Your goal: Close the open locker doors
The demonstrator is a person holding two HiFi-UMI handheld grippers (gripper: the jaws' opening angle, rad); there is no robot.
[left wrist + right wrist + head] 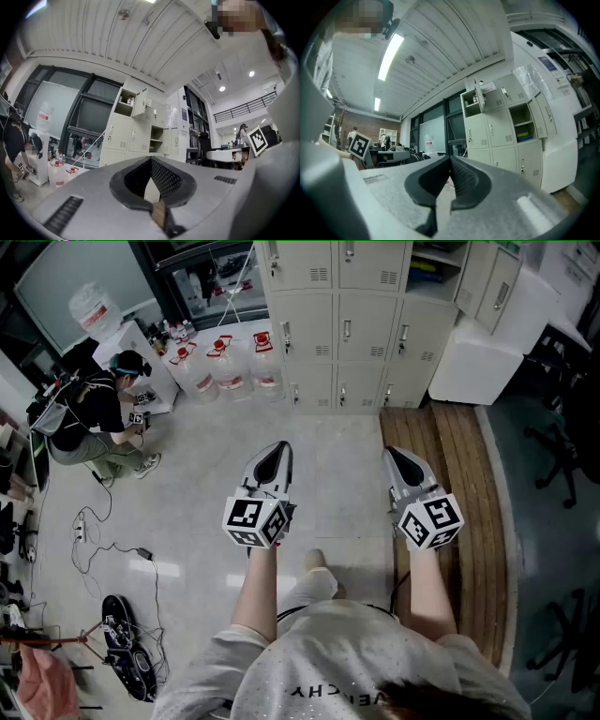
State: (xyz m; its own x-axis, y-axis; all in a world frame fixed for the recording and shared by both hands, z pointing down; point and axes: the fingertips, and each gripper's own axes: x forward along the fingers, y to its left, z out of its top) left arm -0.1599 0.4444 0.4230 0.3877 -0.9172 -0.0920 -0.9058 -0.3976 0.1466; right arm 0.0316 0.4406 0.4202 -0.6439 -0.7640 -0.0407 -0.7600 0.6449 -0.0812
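Observation:
A bank of cream lockers [342, 324] stands ahead, across the floor. In the head view an open compartment [436, 263] shows at its upper right, with doors [497, 287] swung out beside it. The left gripper view shows a top door [140, 102] standing ajar and open shelves [157, 138] lower down. The right gripper view shows an open top compartment [471, 103] and an open one with coloured items [521, 124]. My left gripper [272, 451] [151, 159] and right gripper [394, 454] [450, 159] are both shut and hold nothing. Both point at the lockers from well short of them.
Several water jugs [225, 367] stand left of the lockers. A person [94, 418] crouches at the far left. A white box [473, 362] sits right of the lockers on a wooden platform [450, 484]. Cables [94, 540] trail on the floor; office chairs [562, 456] at right.

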